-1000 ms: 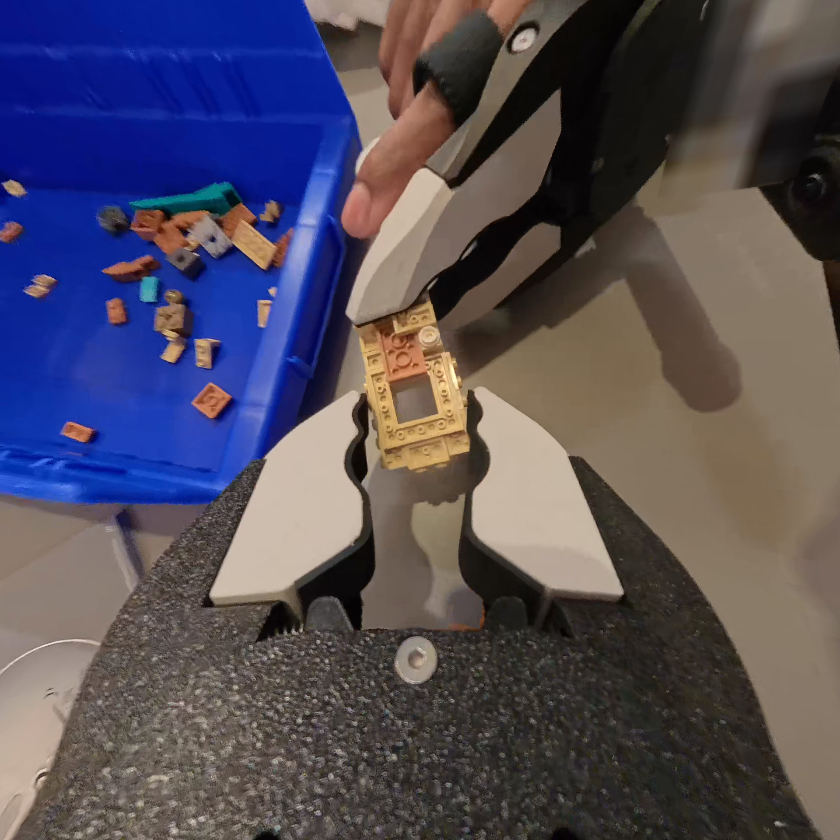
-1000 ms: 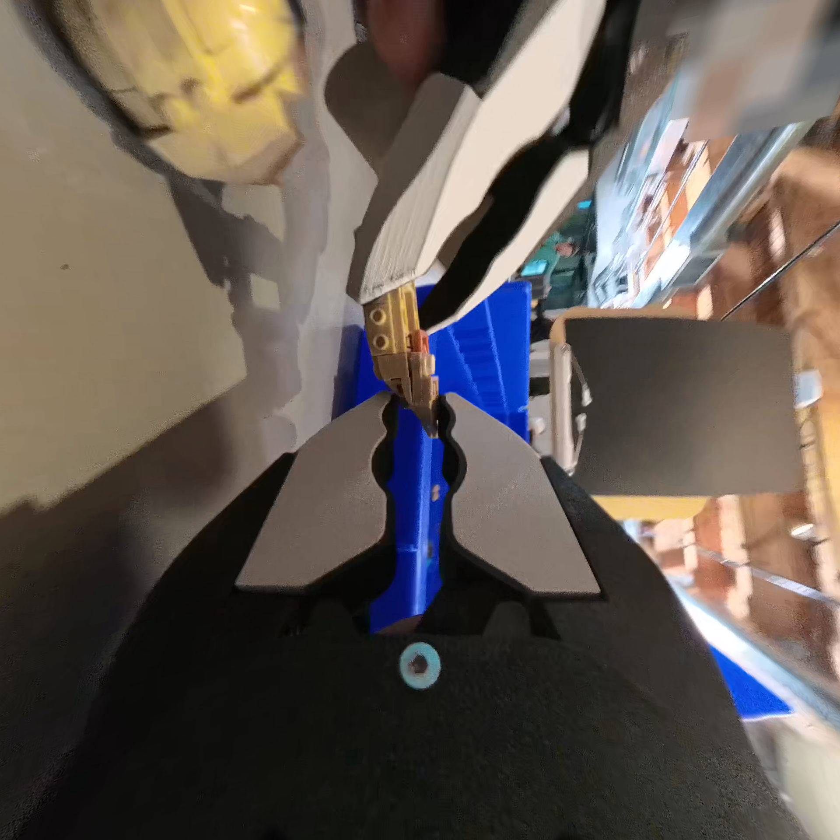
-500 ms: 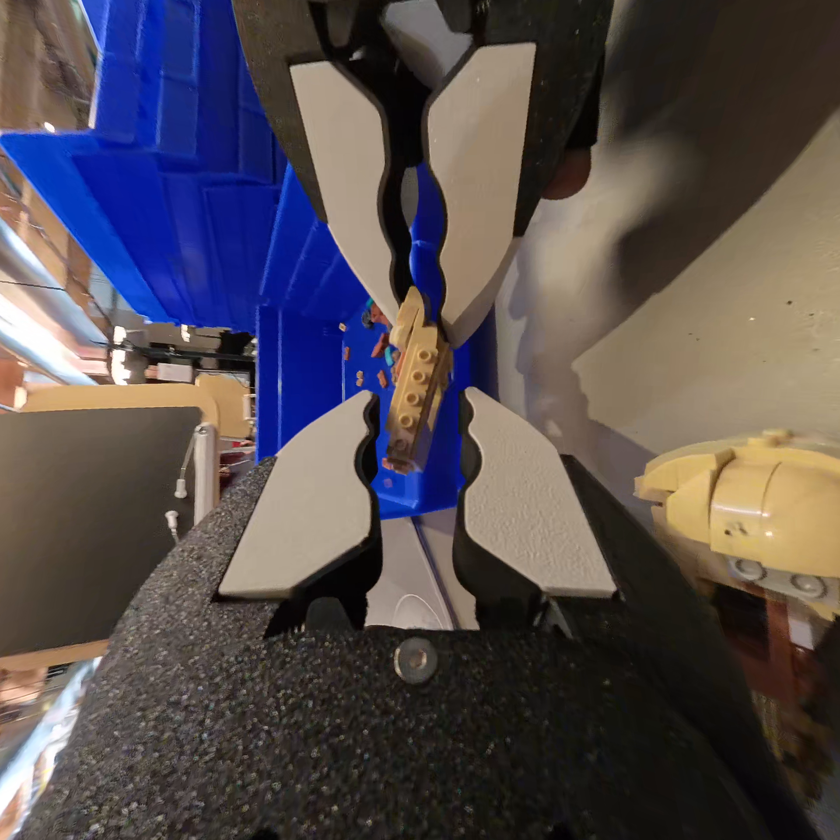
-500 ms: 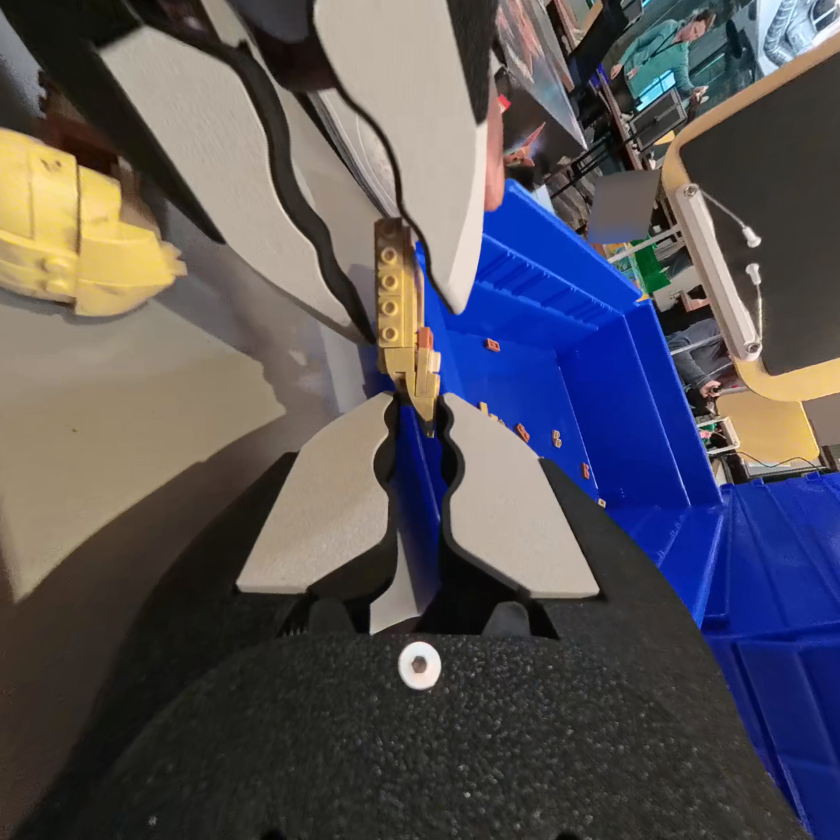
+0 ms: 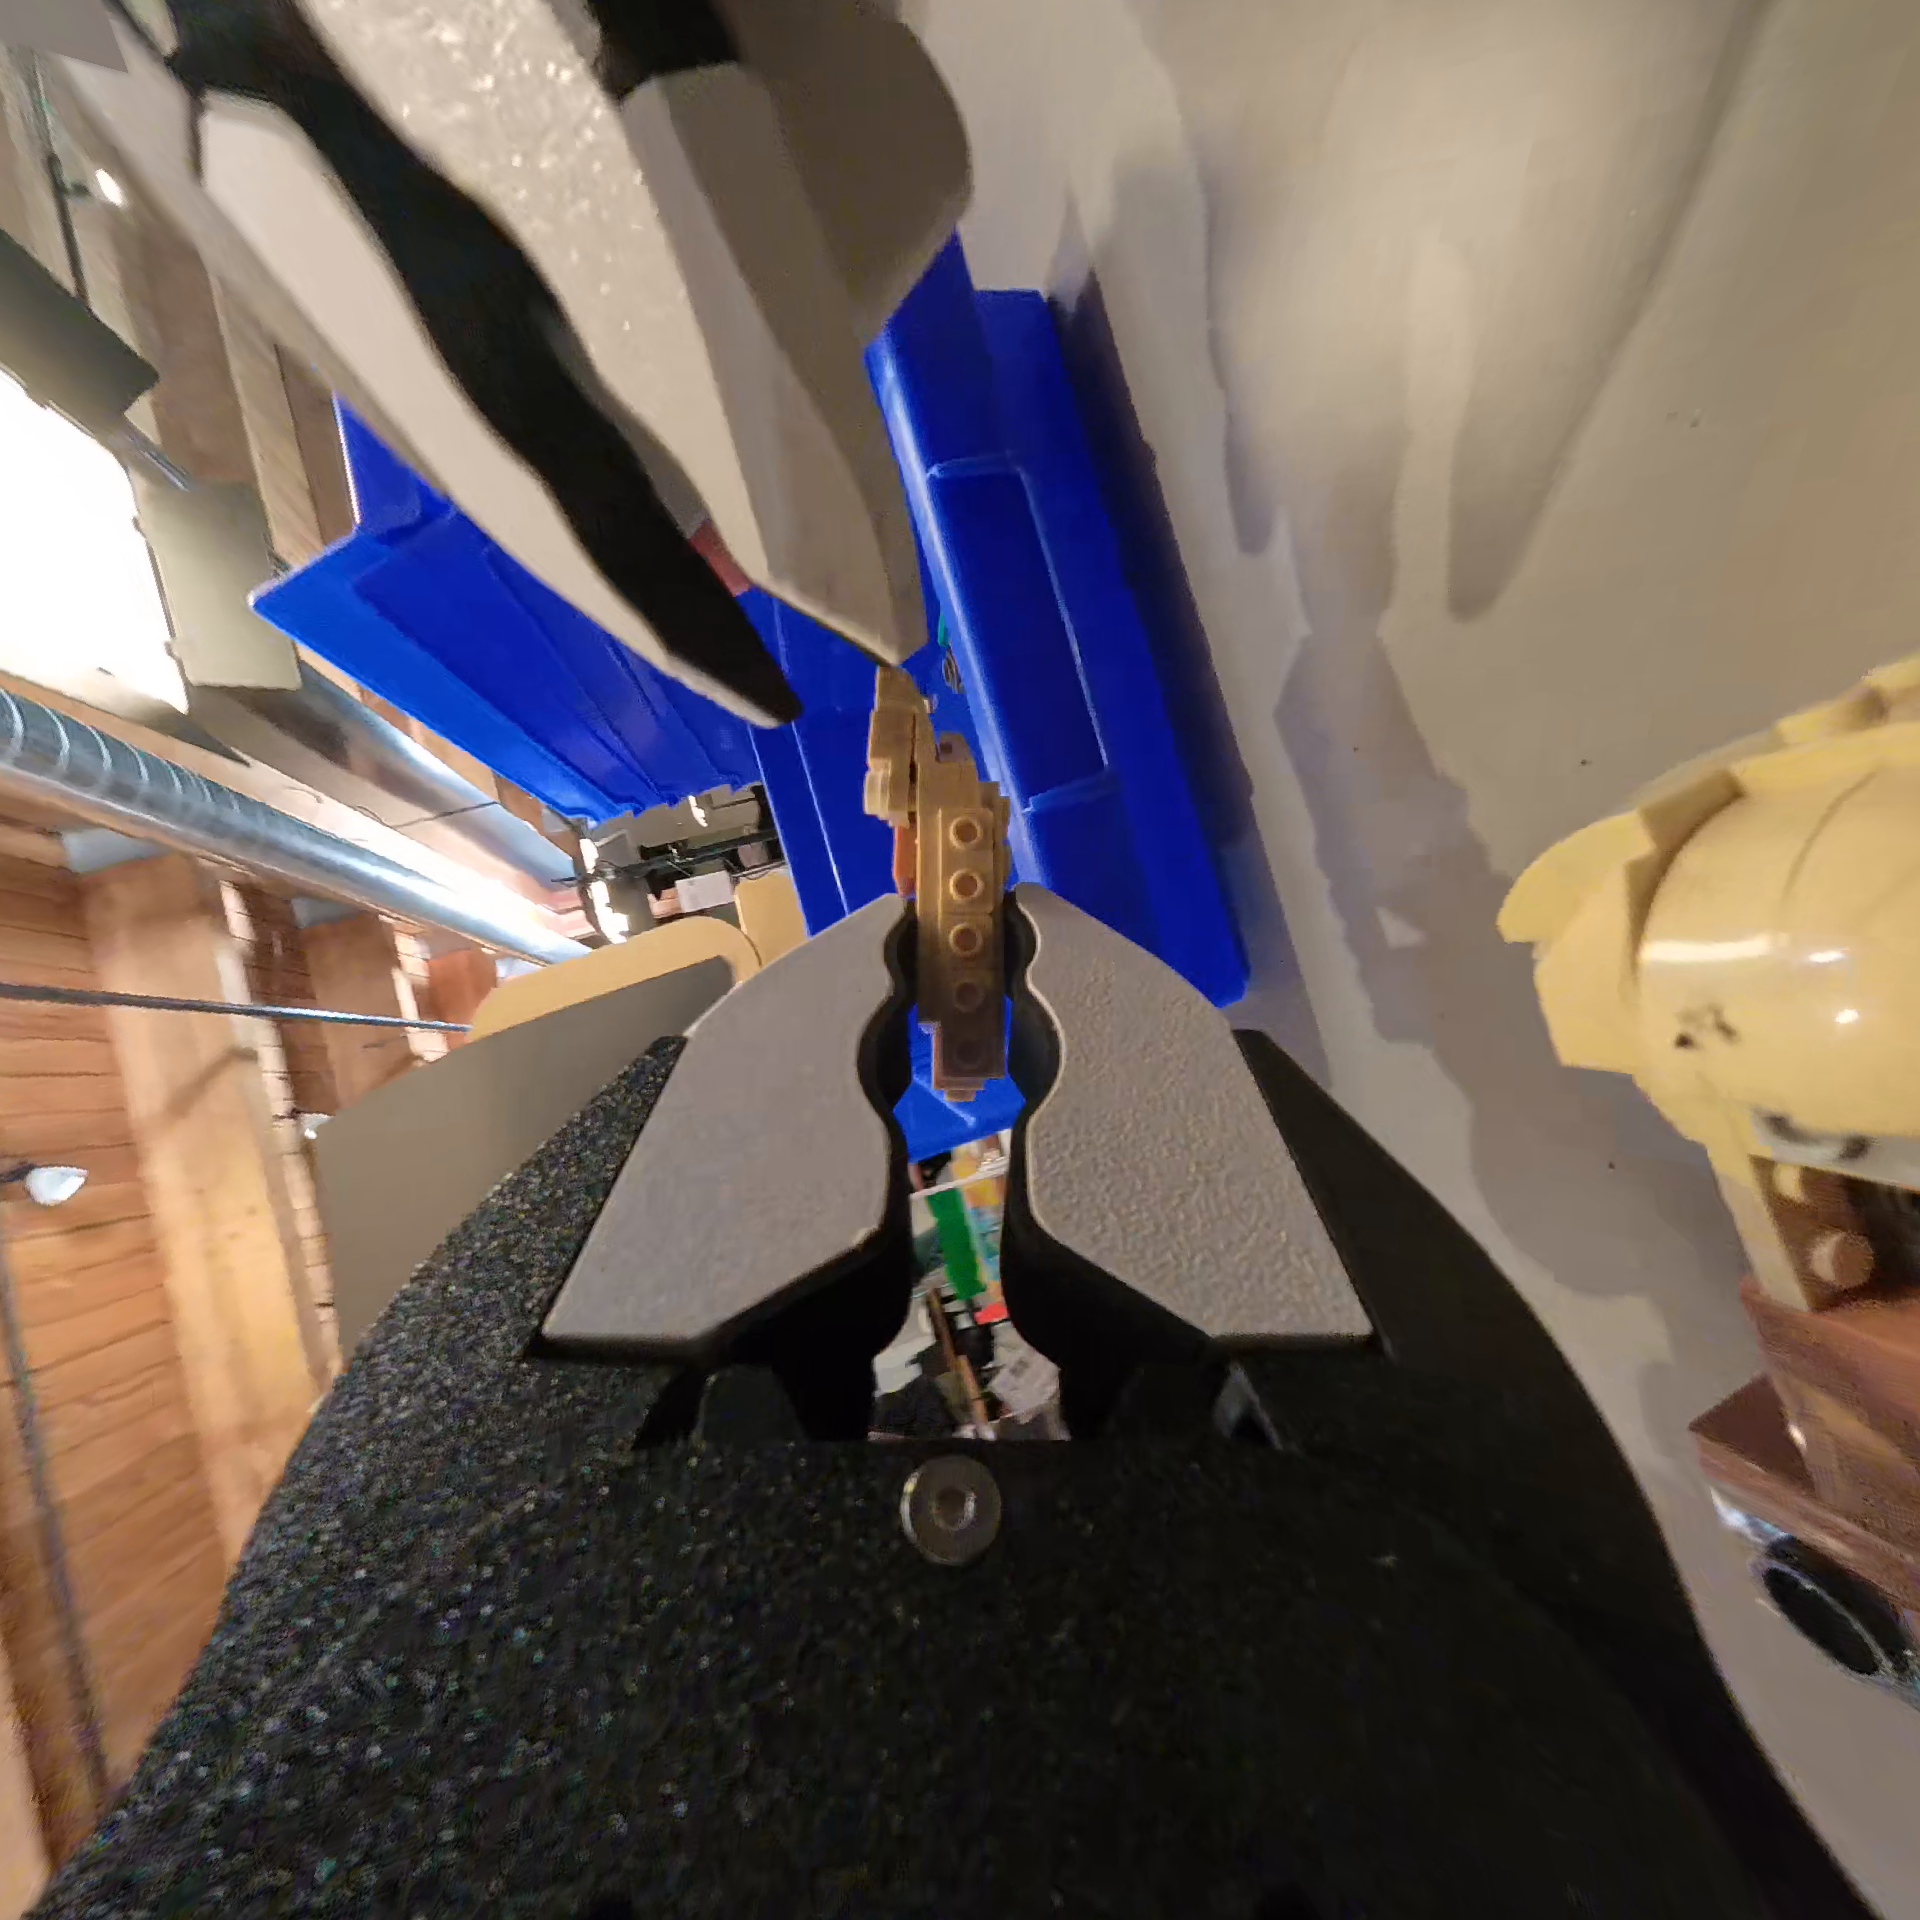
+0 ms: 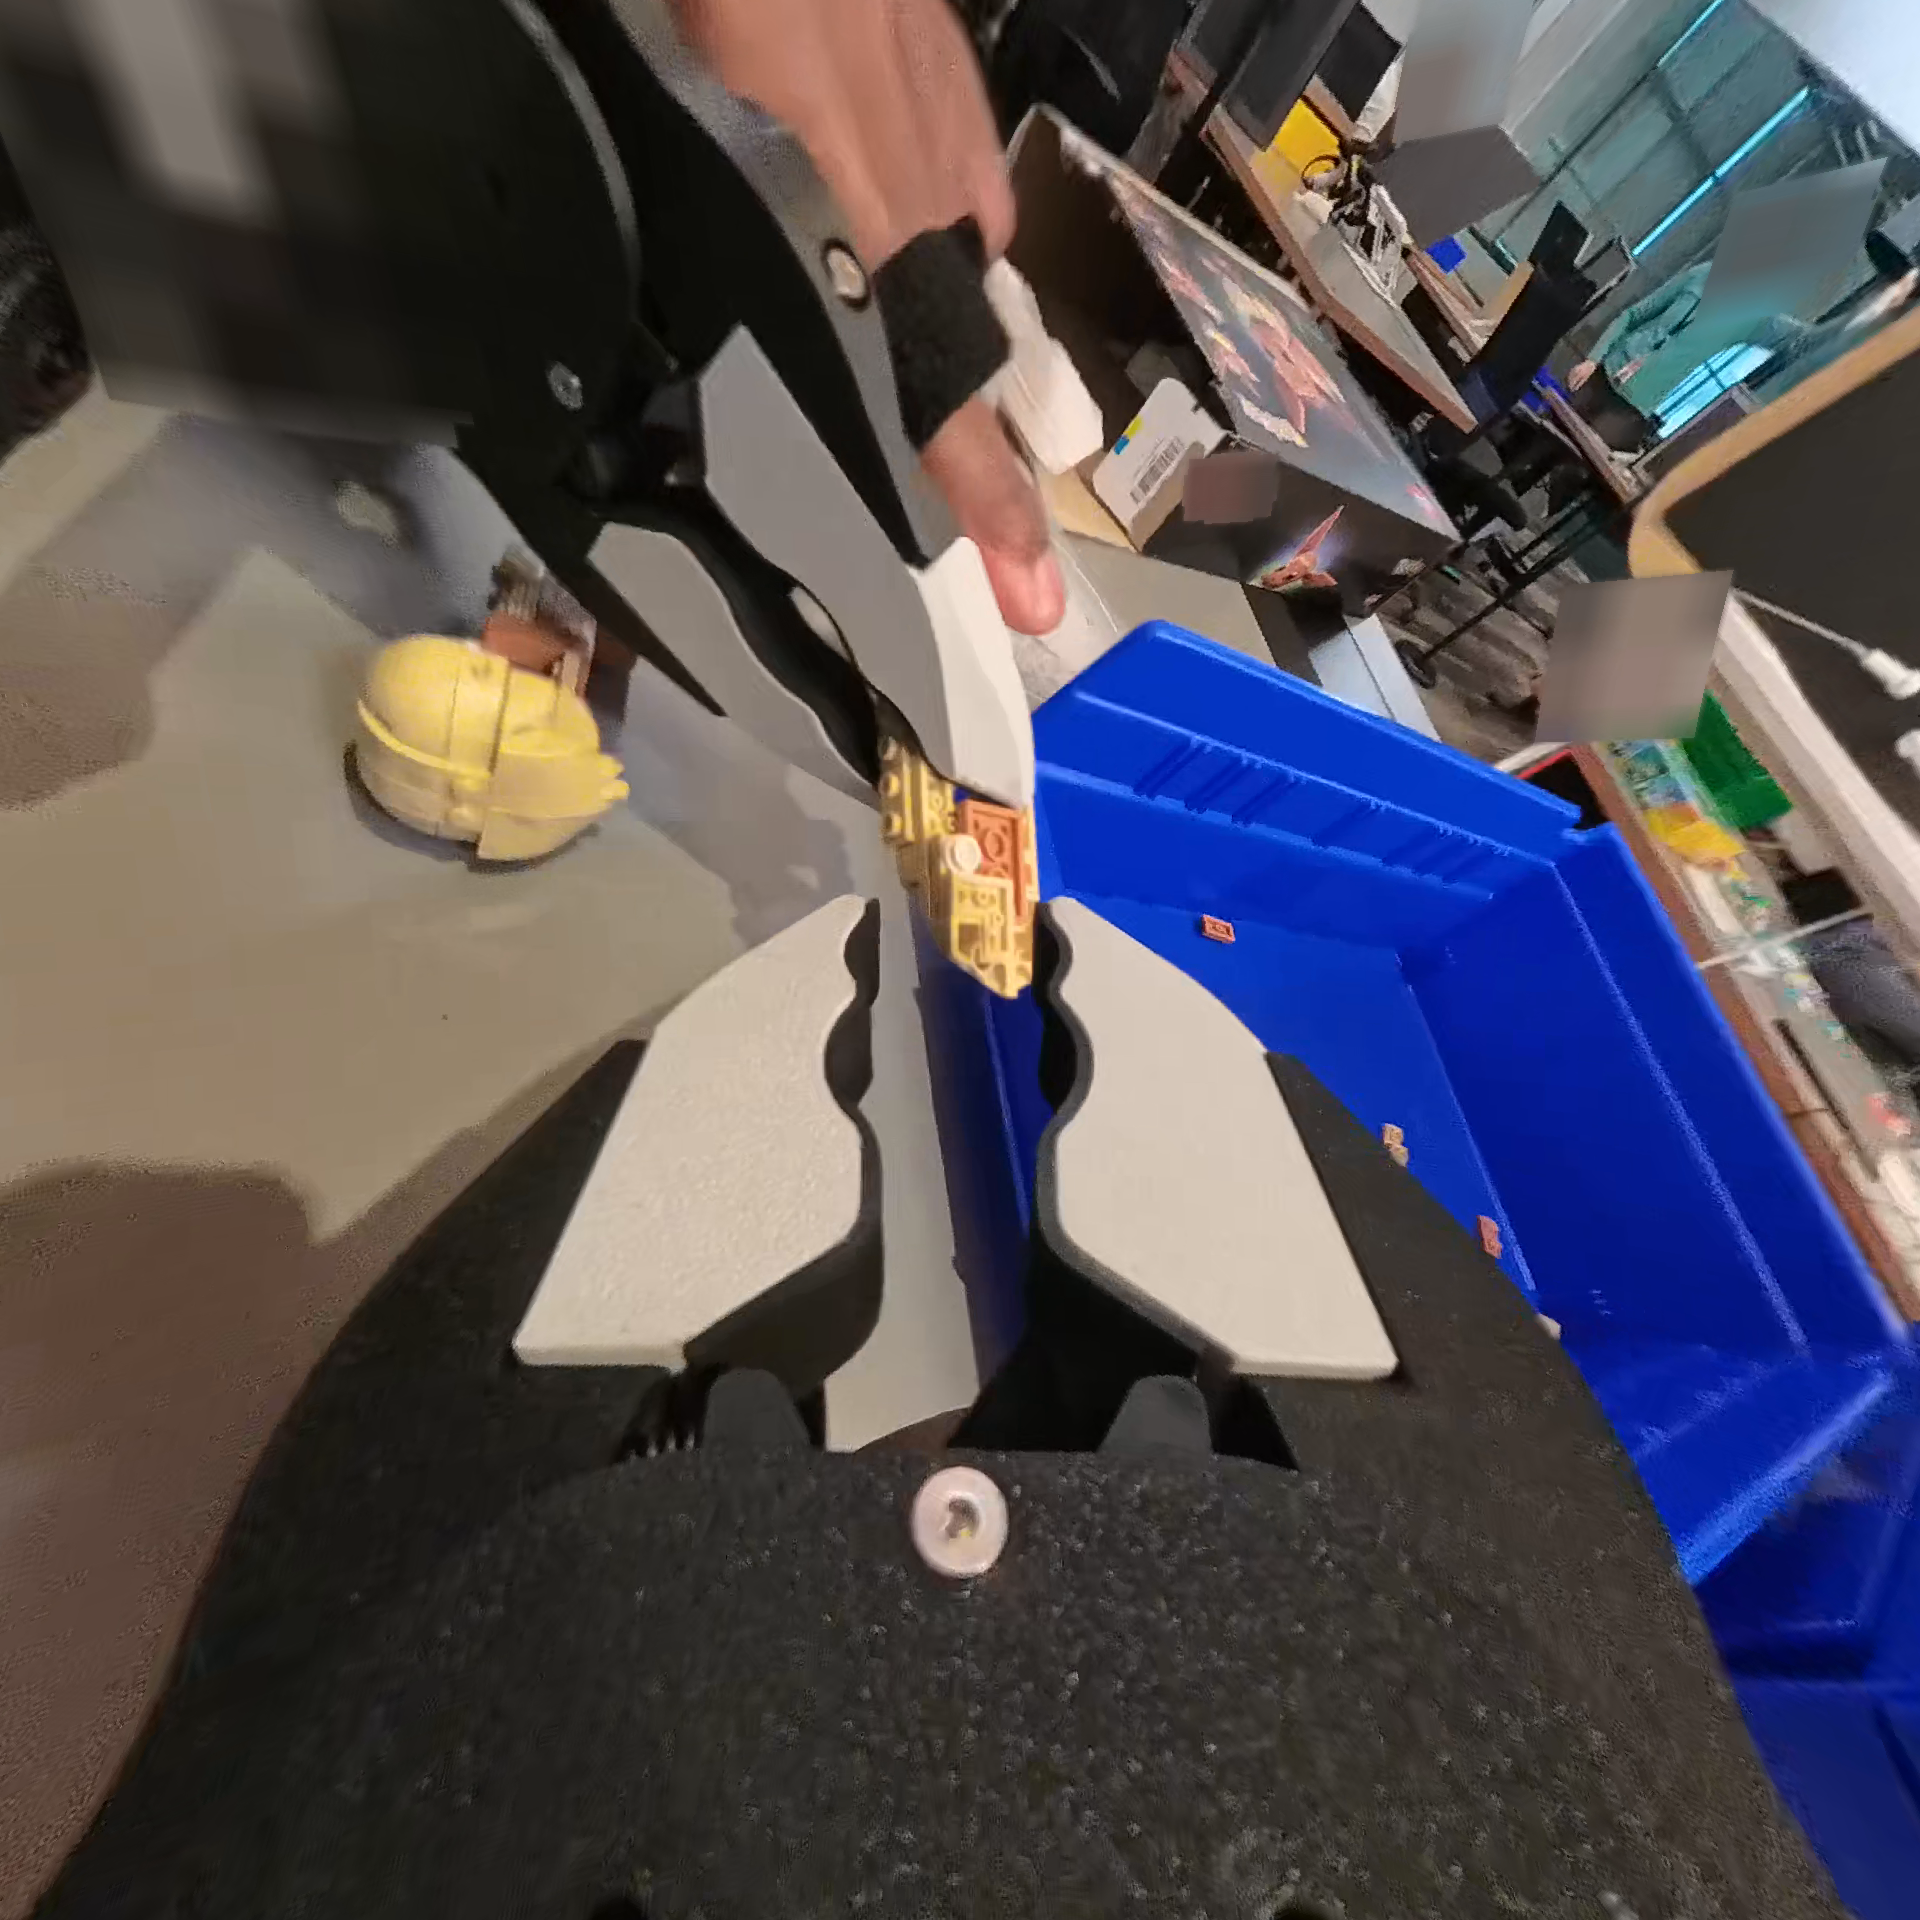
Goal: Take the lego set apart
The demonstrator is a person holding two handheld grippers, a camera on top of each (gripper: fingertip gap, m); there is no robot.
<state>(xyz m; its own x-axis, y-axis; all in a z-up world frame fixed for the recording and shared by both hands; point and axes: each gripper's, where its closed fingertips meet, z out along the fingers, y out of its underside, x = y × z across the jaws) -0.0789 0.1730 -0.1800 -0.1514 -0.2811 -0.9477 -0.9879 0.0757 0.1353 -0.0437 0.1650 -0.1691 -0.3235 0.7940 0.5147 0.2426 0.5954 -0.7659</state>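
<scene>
While the left wrist view looks along its own fingers, the left gripper (image 5: pixel 961 956) stands narrow, clamped on a tan, studded plastic brick assembly (image 5: pixel 958 894). Both grey pads press its flat sides; the assembly runs upright between them and projects beyond the tips. The right gripper (image 5: pixel 842 675) enters from the upper left, blurred, its jaws apart — one tip lies at the far end of the assembly, and contact cannot be told. A blue plastic bin (image 5: pixel 1049 623) stands just behind the assembly. A pale yellow domed brick model (image 5: pixel 1704 966) on a brown brick base sits on the grey tabletop (image 5: pixel 1455 312), well apart at the right edge.

Seen from the right wrist view, the right gripper (image 6: pixel 961 940) stands open. The assembly (image 6: pixel 966 883), tan with one orange plate, hangs between the fingertips, nearer the right-hand pad (image 6: pixel 1101 997); a clear gap shows on the left-hand side. The left gripper (image 6: pixel 935 758) reaches down from the upper left and holds the top of the assembly. A hand (image 6: pixel 935 260) with a black strap over one finger grips the left tool. The bin (image 6: pixel 1455 935) lies just right, holding a few small orange bricks (image 6: pixel 1218 928). The domed model (image 6: pixel 478 748) rests on the tabletop (image 6: pixel 260 987), at left. A white box bearing a barcode label (image 6: pixel 1148 457) stands behind; its print is too small to read.
</scene>
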